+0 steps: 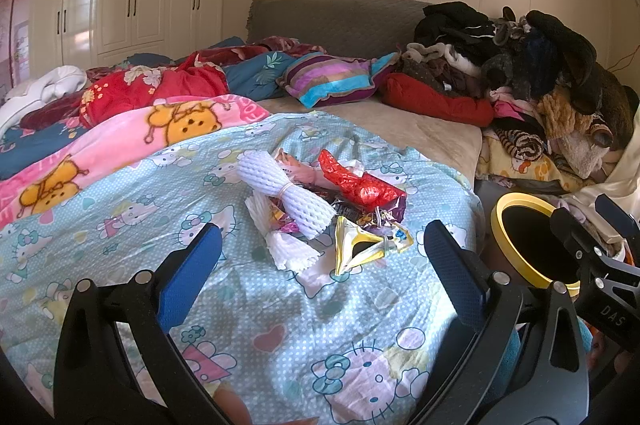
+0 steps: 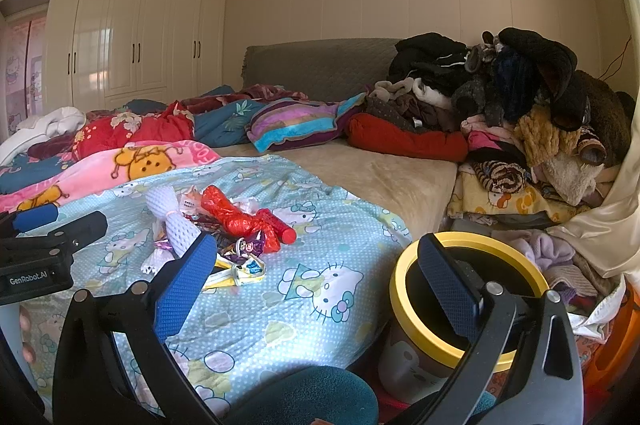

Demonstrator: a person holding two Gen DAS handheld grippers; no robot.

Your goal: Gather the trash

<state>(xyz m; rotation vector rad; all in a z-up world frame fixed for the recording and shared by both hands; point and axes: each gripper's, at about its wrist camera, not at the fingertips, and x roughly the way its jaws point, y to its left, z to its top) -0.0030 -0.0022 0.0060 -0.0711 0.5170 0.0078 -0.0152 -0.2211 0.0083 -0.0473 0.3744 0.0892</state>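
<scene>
Both claws, left claw (image 1: 320,245) and right claw (image 2: 316,261), gape released near the wrappers (image 1: 320,201) (heaped on the quilt (image 1: 120,209)).

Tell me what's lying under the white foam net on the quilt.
Under the white foam net lie crumpled snack wrappers and another foam net, on the Hello Kitty quilt. Anything deeper beneath is covered.

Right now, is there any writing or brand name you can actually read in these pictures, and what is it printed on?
"GenRobot.AI": on the black body of the left tongs, seen from the right wrist camera.
"DAS": on the black body of the right tongs, seen from the left wrist camera; it may be cut off.
Pink blanket: pink lettering along its edge, too distorted to read.
Snack wrappers: print too small and crumpled to read.
</scene>
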